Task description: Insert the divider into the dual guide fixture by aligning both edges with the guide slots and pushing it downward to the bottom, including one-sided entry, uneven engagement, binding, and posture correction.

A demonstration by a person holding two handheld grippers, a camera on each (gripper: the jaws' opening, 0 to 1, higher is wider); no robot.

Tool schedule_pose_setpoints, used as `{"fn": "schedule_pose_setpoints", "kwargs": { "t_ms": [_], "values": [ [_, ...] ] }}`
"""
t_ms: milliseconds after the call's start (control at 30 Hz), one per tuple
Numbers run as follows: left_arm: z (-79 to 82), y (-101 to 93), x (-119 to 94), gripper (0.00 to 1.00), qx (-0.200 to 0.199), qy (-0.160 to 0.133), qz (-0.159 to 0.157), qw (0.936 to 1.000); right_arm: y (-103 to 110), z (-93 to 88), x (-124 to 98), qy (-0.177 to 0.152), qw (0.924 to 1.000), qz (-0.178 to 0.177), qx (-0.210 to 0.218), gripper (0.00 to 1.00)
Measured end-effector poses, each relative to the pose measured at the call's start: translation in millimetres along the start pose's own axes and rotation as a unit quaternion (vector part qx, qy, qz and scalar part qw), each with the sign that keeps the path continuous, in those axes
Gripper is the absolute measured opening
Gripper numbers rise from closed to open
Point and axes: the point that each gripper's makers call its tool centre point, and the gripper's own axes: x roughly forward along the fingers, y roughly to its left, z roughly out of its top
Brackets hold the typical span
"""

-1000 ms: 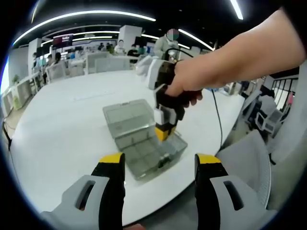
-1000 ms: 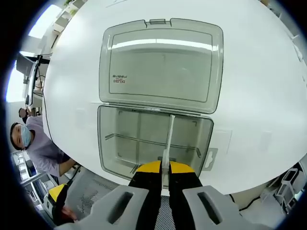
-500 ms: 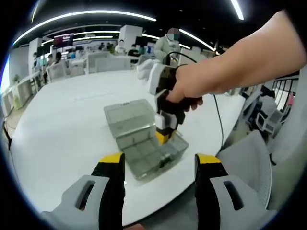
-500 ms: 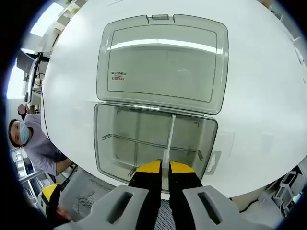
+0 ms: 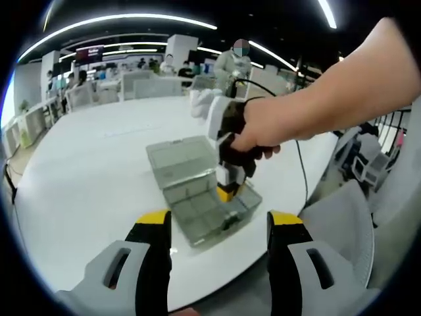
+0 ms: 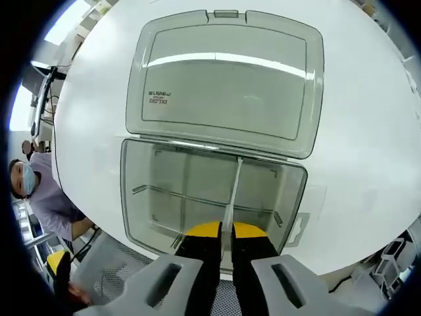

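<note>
A clear grey plastic box (image 6: pixel 210 197) lies on the white table (image 6: pixel 355 118) with its lid (image 6: pixel 223 82) folded flat open behind it. Inside stand thin partition walls. My right gripper (image 6: pixel 226 230) is shut on the near end of a thin clear divider (image 6: pixel 233 191), which stands on edge and runs to the box's back wall near the hinge. In the left gripper view the same box (image 5: pixel 197 197) sits near the table's near edge, a hand holding the right gripper (image 5: pixel 227 191) down into it. My left gripper (image 5: pixel 217 227) hangs open, short of the box, holding nothing.
Desks, chairs and several people fill the office beyond the table (image 5: pixel 79 178). A cable (image 5: pixel 299 164) trails off the table's right side. A grey chair (image 5: pixel 342 224) stands at the right. A person (image 6: pixel 39 197) sits left of the table in the right gripper view.
The right gripper has moved closer to the box with the divider, so the box looks larger. The left gripper stays open and still.
</note>
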Motion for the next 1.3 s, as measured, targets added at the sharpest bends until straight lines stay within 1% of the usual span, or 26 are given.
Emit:
{"fn": "schedule_pose_setpoints", "kwargs": {
  "t_ms": [67, 133, 200, 300, 400, 500, 567, 600, 633, 667, 700, 767, 800, 833, 867, 900, 933, 1000, 1033, 1067, 1100, 1133, 1167, 1233, 1267, 1300],
  "values": [
    [0.7, 0.4, 0.3, 0.57, 0.0, -0.001, 0.0, 1.0, 0.6, 1.0, -0.2, -0.001, 1.0, 0.005, -0.007, 0.0],
    [1.2, 0.7, 0.3, 0.57, 0.0, -0.002, 0.0, 1.0, 3.4, 3.4, -1.3, -0.007, 0.9996, 0.018, -0.019, 0.05],
    [1.2, 0.6, 0.3, 0.57, 0.0, -0.002, 0.0, 1.0, 2.3, 8.3, -3.7, -0.019, 0.9993, 0.02, -0.023, 0.08],
    [1.1, 0.6, 0.1, 0.57, 0.0, -0.002, -0.001, 1.0, 1.5, 9.2, -9.0, -0.022, 0.9988, 0.034, -0.029, 0.08],
    [1.9, 0.4, -0.3, 0.57, -0.001, -0.003, -0.001, 1.0, 5.4, 10.7, -16.7, -0.039, 0.9968, 0.052, -0.046, 0.08],
    [1.9, 0.8, -1.0, 0.57, 0.001, -0.002, -0.002, 1.0, 3.7, 9.3, -22.3, -0.06, 0.9926, 0.064, -0.085, 0.05],
    [2.3, 3.3, -2.2, 0.57, 0.002, -0.001, -0.002, 1.0, 2.9, 1.5, -22.6, -0.057, 0.9891, 0.081, -0.109, 0.01],
    [2.6, 4.5, -2.9, 0.57, 0.003, -0.001, -0.001, 1.0, 0.9, 0.5, -23.4, -0.069, 0.9852, 0.086, -0.131, 0.0],
    [2.7, 6.0, -3.2, 0.57, 0.003, -0.001, 0.0, 1.0, -1.0, -0.8, -23.4, -0.074, 0.9832, 0.085, -0.144, 0.0],
    [2.1, 8.5, -3.1, 0.57, 0.003, 0.002, 0.001, 1.0, 1.5, -1.0, -24.2, -0.085, 0.9809, 0.098, -0.146, 0.0],
    [2.2, 10.0, -3.2, 0.57, 0.004, 0.003, 0.001, 1.0, 1.8, -5.0, -25.3, -0.089, 0.9787, 0.105, -0.152, 0.0],
    [2.7, 13.2, -3.5, 0.57, 0.006, 0.005, 0.002, 1.0, 3.4, -7.9, -26.7, -0.104, 0.9696, 0.113, -0.19, 0.0],
    [3.1, 14.7, -3.5, 0.57, 0.009, 0.007, 0.003, 0.9999, 2.3, -11.1, -27.0, -0.109, 0.9691, 0.114, -0.189, 0.0],
    [3.3, 15.6, -3.1, 0.57, 0.01, 0.009, 0.003, 0.9999, 2.5, -12.8, -27.3, -0.111, 0.9669, 0.118, -0.197, 0.0],
    [3.8, 16.5, -3.1, 0.57, 0.012, 0.011, 0.003, 0.9999, 3.9, -11.9, -28.7, -0.124, 0.9627, 0.125, -0.206, 0.0],
    [4.9, 18.0, -3.1, 0.57, 0.014, 0.012, 0.004, 0.9998, 2.1, -14.5, -31.1, -0.13, 0.9621, 0.124, -0.205, 0.0],
    [6.2, 19.8, -2.6, 0.57, 0.016, 0.014, 0.004, 0.9998, 1.8, -15.9, -32.8, -0.135, 0.9597, 0.127, -0.211, 0.0],
    [8.2, 21.9, -2.1, 0.57, 0.019, 0.016, 0.005, 0.9997, 4.2, -13.2, -40.2, -0.171, 0.947, 0.142, -0.232, 0.0],
    [8.8, 23.0, -1.7, 0.57, 0.021, 0.017, 0.006, 0.9996, 3.1, -16.9, -43.8, -0.175, 0.9439, 0.15, -0.236, 0.0],
    [9.5, 23.7, -1.1, 0.57, 0.022, 0.019, 0.006, 0.9995, 2.1, -18.2, -46.5, -0.182, 0.9432, 0.157, -0.229, 0.0],
    [10.6, 24.9, -0.3, 0.57, 0.025, 0.022, 0.006, 0.9994, 3.8, -16.2, -51.1, -0.2, 0.9384, 0.168, -0.226, 0.0],
    [11.2, 26.0, 0.3, 0.57, 0.027, 0.023, 0.006, 0.9993, 6.1, -18.9, -56.1, -0.214, 0.9271, 0.188, -0.244, 0.0],
    [11.7, 27.5, 1.2, 0.57, 0.028, 0.025, 0.006, 0.9993, 5.3, -22.6, -58.3, -0.214, 0.9259, 0.199, -0.24, 0.01],
    [14.3, 30.4, 3.5, 0.58, 0.03, 0.028, 0.007, 0.9991, 9.9, -22.7, -67.7, -0.242, 0.915, 0.235, -0.221, 0.08],
    [15.6, 31.3, 4.4, 0.58, 0.031, 0.029, 0.007, 0.9991, 10.5, -23.1, -71.2, -0.255, 0.908, 0.243, -0.227, 0.1],
    [16.8, 32.1, 5.9, 0.58, 0.034, 0.032, 0.008, 0.9989, 8.3, -25.6, -74.2, -0.265, 0.9051, 0.241, -0.229, 0.12]
  ]
}}
